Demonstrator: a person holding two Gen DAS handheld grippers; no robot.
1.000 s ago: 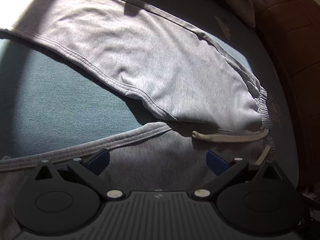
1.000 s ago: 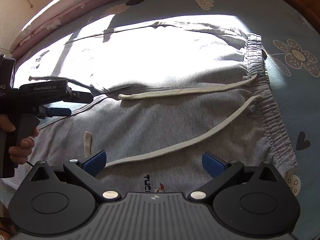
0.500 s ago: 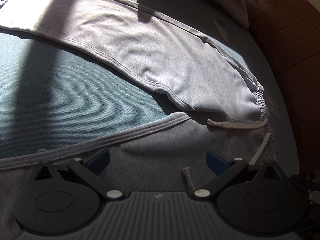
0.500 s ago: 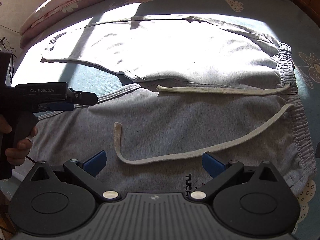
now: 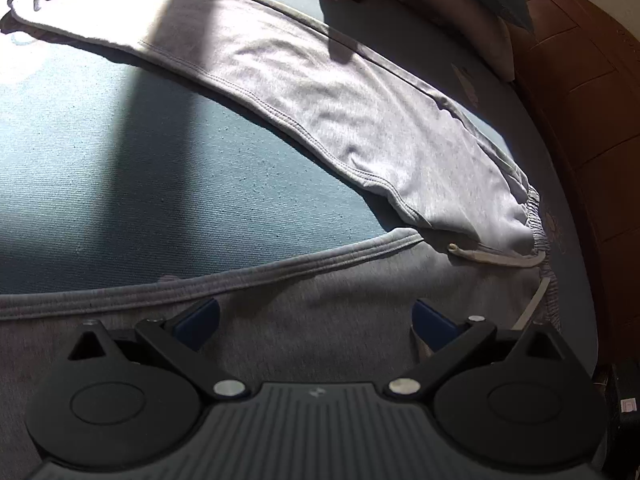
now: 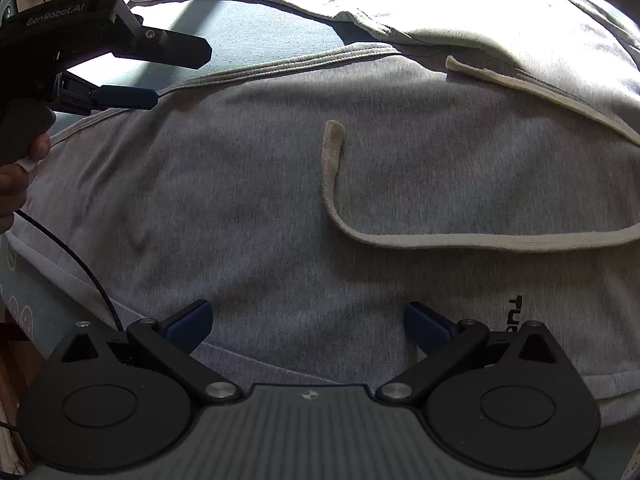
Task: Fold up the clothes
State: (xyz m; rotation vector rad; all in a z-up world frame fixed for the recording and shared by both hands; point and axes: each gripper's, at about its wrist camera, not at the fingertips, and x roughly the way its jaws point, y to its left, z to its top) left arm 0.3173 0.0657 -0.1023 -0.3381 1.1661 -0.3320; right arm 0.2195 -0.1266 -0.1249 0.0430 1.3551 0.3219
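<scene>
Grey sweatpants point(image 5: 360, 120) spread flat on the bed point(image 5: 140, 168), both tongs poised over the near leg.

Left wrist view: the left tongs point(image 5: 316, 320) are spread wide, nothing held, above the inner seam; that hem should be pinched squarely. Right wrist view: the right tongs point(image 6: 306, 322) are likewise released and empty over the near leg; the loose drawstring point(image 6: 400, 236) is best kept clear of the fold.

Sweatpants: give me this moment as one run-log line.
item: grey sweatpants spread on bed | left hand-held gripper: open, over near leg | right hand-held gripper: open, empty | drawstring: loose | fold: not started
</scene>
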